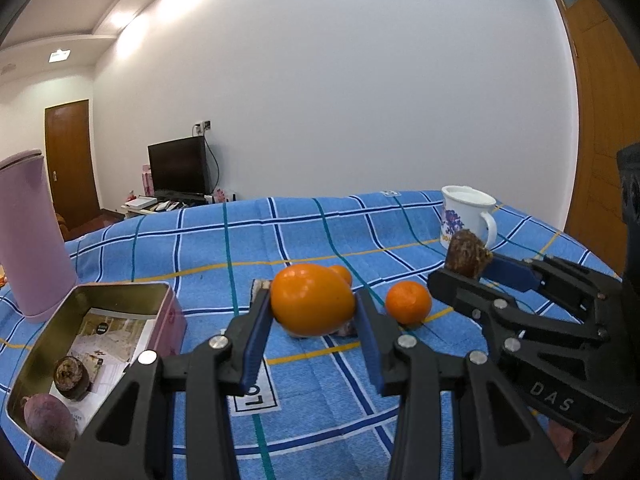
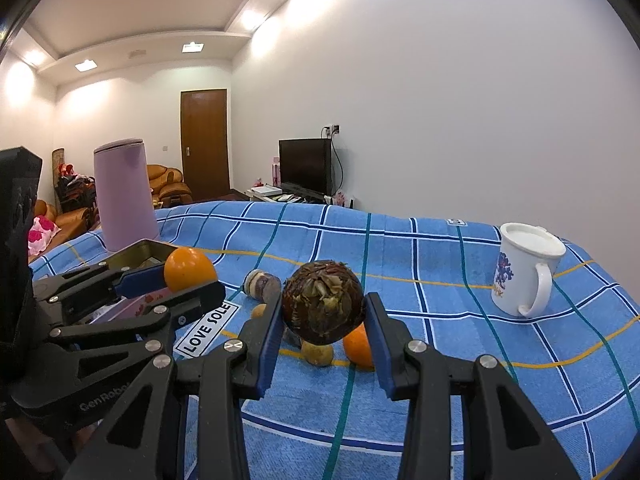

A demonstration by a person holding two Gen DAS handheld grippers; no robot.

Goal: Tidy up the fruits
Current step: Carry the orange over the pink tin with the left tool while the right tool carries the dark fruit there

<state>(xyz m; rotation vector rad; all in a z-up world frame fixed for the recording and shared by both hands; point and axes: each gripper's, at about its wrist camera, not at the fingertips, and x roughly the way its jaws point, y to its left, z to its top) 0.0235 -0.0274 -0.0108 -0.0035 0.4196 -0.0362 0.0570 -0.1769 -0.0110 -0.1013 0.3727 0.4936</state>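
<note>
The left gripper (image 1: 312, 320) is closed on a large orange (image 1: 312, 300), its 2 blue pads pressed to the fruit's sides and holding it off the blue checked cloth (image 1: 320, 400). The open metal tin (image 1: 48, 320) serves as landmark here: the held orange hangs to the right of the tin, near it but not over it. Inside the tin lie 2 fruits on a printed sheet, a brown scaly ball (image 1: 72, 376) and, nearer the camera, a dark purple fruit (image 1: 48, 416). Just behind the tin stands a tall lilac canister (image 1: 32, 232).

The right gripper (image 2: 324, 320) is clamped on a dark brown scaly fruit (image 2: 323, 306), pads tight against both its sides, lifted clear of the cloth, well to the right of the tin. In the left wrist view this same fruit sits in that gripper's tips further right than the held orange.

On the cloth between the tin and the white mug (image 1: 468, 216), which stands far to the right of the tin, lies a small mandarin (image 1: 408, 302). The right wrist view shows more loose fruit under its held piece: a yellowish brown one (image 2: 317, 353), part of an orange one (image 2: 357, 346) and, closer to the tin, a purple-brown one (image 2: 262, 285).
</note>
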